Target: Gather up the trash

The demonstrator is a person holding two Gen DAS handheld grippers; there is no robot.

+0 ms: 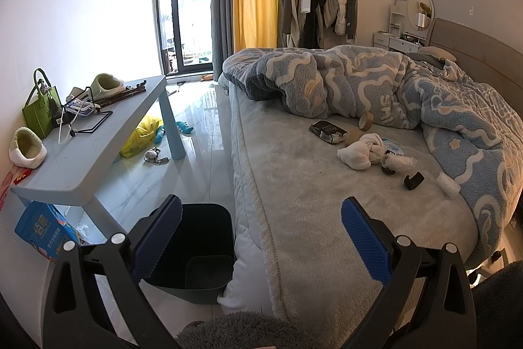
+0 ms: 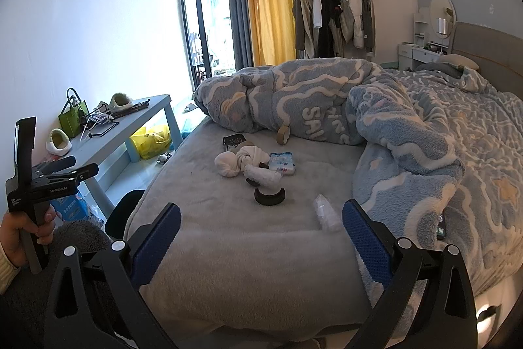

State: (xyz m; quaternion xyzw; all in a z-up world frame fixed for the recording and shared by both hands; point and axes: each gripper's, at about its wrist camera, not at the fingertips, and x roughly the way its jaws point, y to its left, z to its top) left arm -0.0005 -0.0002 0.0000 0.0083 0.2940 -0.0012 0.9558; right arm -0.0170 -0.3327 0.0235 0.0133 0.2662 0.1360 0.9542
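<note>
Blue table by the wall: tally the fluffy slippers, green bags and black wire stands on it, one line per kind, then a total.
Fluffy slippers: 2
Green bag: 1
Black wire stand: 1
Total: 4

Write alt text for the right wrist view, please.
Open blue-padded tongs hover over a grey bed strewn with a crumpled clear plastic wrapper, tissue pack, knotted white cloth and tape roll. A rumpled blue blanket lies beyond.
</note>
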